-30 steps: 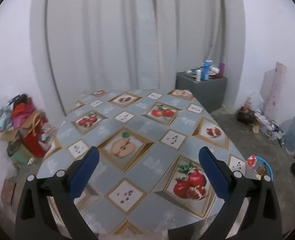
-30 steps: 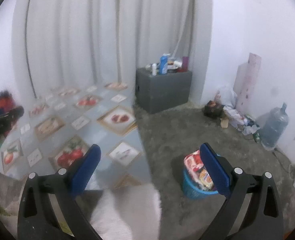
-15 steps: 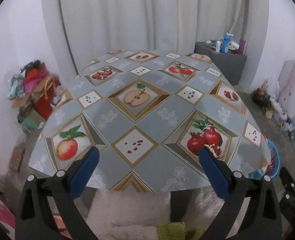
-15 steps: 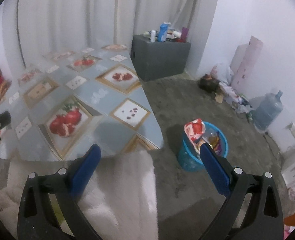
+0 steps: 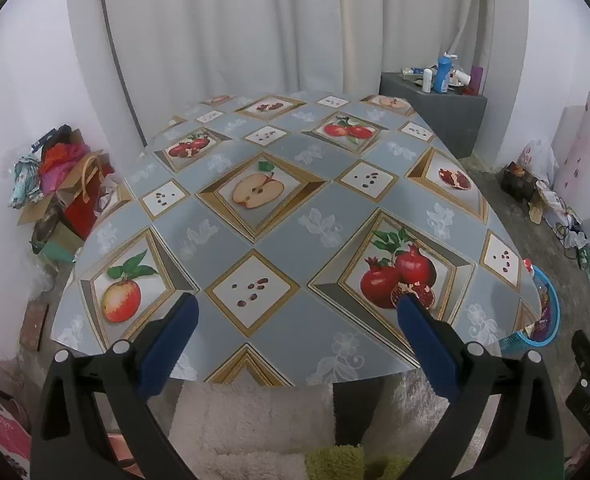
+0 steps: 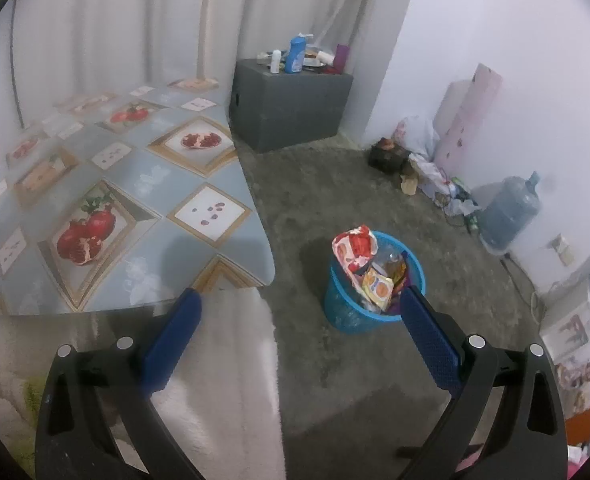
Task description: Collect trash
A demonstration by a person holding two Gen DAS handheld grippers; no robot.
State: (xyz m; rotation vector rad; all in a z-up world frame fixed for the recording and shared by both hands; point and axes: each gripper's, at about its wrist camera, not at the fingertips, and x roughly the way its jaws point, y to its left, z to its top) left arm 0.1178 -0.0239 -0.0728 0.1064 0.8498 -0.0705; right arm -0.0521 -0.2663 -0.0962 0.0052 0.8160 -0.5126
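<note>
A blue plastic basket [image 6: 347,308] stands on the grey floor right of the table, filled with wrappers; a red and white packet [image 6: 355,246] sticks out on top. Its rim also shows in the left wrist view [image 5: 551,312] past the table's right edge. My left gripper [image 5: 297,306] is open and empty above the near edge of the table with the fruit-pattern cloth [image 5: 295,208]. My right gripper [image 6: 299,300] is open and empty, above the floor and a white fluffy rug [image 6: 231,380], just left of the basket.
A grey cabinet [image 6: 291,104] with bottles stands by the curtain. A large water jug [image 6: 511,212] and a heap of bags [image 6: 423,152] lie along the right wall. Boxes and clothes [image 5: 63,176] are piled left of the table.
Both grippers have pulled back and risen, and the views tilted down. The table's near edge and the rug have come into view; the basket shows more from above. Both stay open.
</note>
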